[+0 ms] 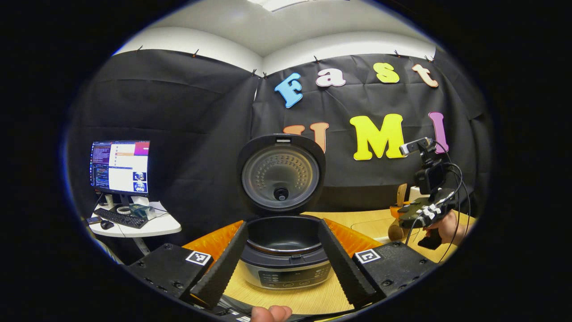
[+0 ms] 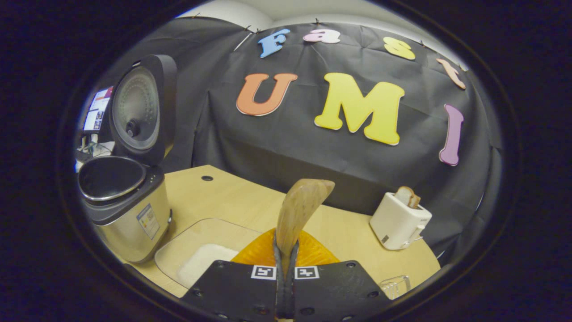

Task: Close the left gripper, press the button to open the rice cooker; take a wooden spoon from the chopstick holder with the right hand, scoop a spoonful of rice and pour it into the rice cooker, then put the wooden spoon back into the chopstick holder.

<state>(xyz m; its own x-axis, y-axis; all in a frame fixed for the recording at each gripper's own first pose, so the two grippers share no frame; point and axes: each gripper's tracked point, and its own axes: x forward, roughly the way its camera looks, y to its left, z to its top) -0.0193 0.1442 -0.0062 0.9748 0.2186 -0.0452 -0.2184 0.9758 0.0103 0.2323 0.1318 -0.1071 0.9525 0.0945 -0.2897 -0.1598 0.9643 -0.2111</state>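
Cooker [image 1: 286, 250] stands lid-up on the table [image 2: 232, 197] between the left gripper's [image 1: 283, 261] wide jaws — right gripper [image 2: 286, 268] pinches the spoon [image 2: 297, 214] upright, beside the rice tray [image 2: 196, 250]

a white toaster [image 2: 399, 221] with a slice of bread [image 2: 407, 196] in its slot stands on the wooden table [image 2: 232, 197] near the black cloth wall; a lit monitor [image 1: 119, 166], keyboard [image 1: 119, 218] and mouse [image 1: 106, 224] occupy a white side desk [image 1: 154, 226].

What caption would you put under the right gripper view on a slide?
Right gripper shut on the wooden spoon, above the orange chopstick holder, rice cooker open at left.
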